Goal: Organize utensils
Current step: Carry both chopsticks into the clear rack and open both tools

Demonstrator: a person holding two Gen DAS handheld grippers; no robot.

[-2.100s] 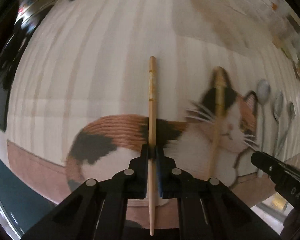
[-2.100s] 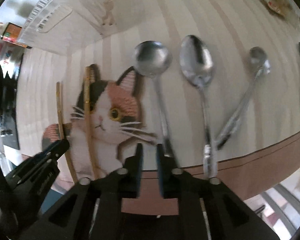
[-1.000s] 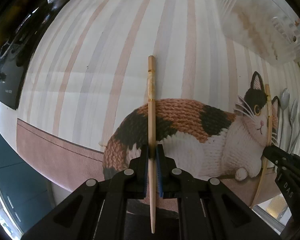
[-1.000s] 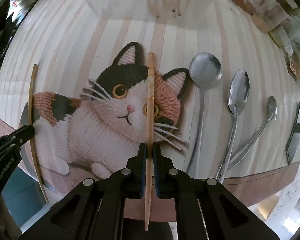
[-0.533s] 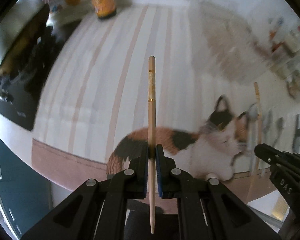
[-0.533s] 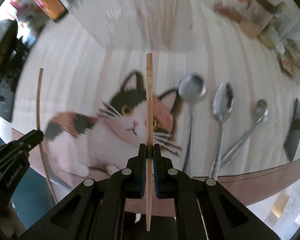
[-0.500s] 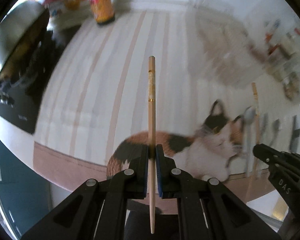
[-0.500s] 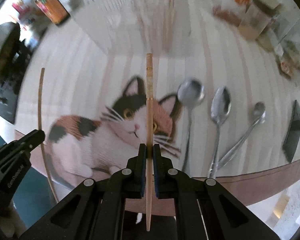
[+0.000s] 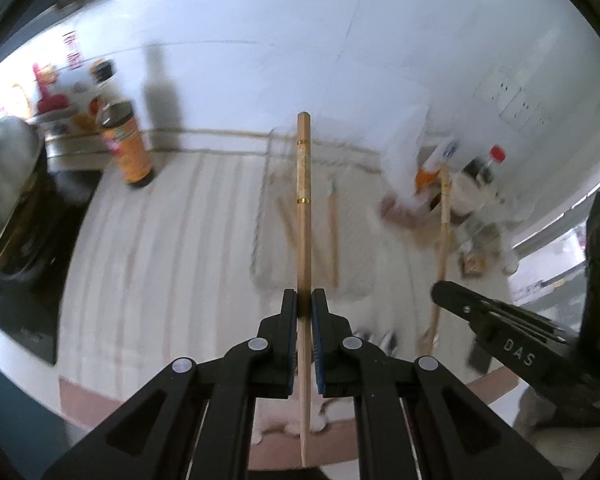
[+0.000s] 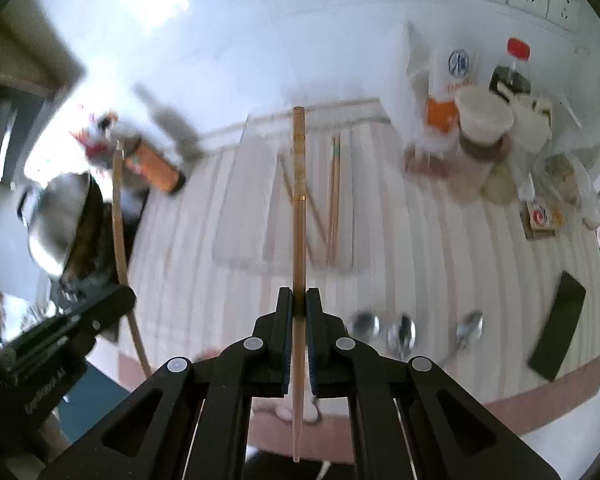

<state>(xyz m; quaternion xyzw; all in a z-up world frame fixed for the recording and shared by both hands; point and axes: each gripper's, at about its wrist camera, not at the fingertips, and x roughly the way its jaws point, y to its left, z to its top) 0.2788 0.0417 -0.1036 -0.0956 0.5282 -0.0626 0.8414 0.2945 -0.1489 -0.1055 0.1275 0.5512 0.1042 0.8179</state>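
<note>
Nearest the left wrist camera, the black two-finger left gripper (image 9: 304, 304) has its jaws pressed tight on a slender pale wooden chopstick with thin gold bands (image 9: 303, 216), gripping it a little below the middle so that the pointed tip hangs down between the gripper's arms and the blunt end rises toward the wall. In the right wrist view the black right gripper (image 10: 299, 300) is likewise clamped on a second pale wooden chopstick with gold bands (image 10: 298, 208), held the same way, tip down and blunt end up. Each gripper shows at the edge of the other's picture, the two side by side and apart, each with its chopstick slanting upward. Below them lies a cloth with pale beige and white stripes and a pinkish-brown border (image 10: 440, 264), spread over the counter. On its near right part three silver metal spoons (image 10: 400, 336) lie side by side, blurred, and further right a flat black rectangular object (image 10: 558, 320) rests near the border. Beyond the grippers, in the middle of the cloth, stands a clear plastic compartment tray (image 10: 244, 208) whose right compartment holds several wooden chopsticks (image 10: 334, 196), some crossing. To the left sit a steel pot lid (image 10: 58, 220) and an orange-labelled bottle (image 10: 154, 168); to the right, against the white wall (image 9: 300, 40), cluster jars and bottles, among them a dark bottle with a red cap (image 10: 512, 68).
</note>
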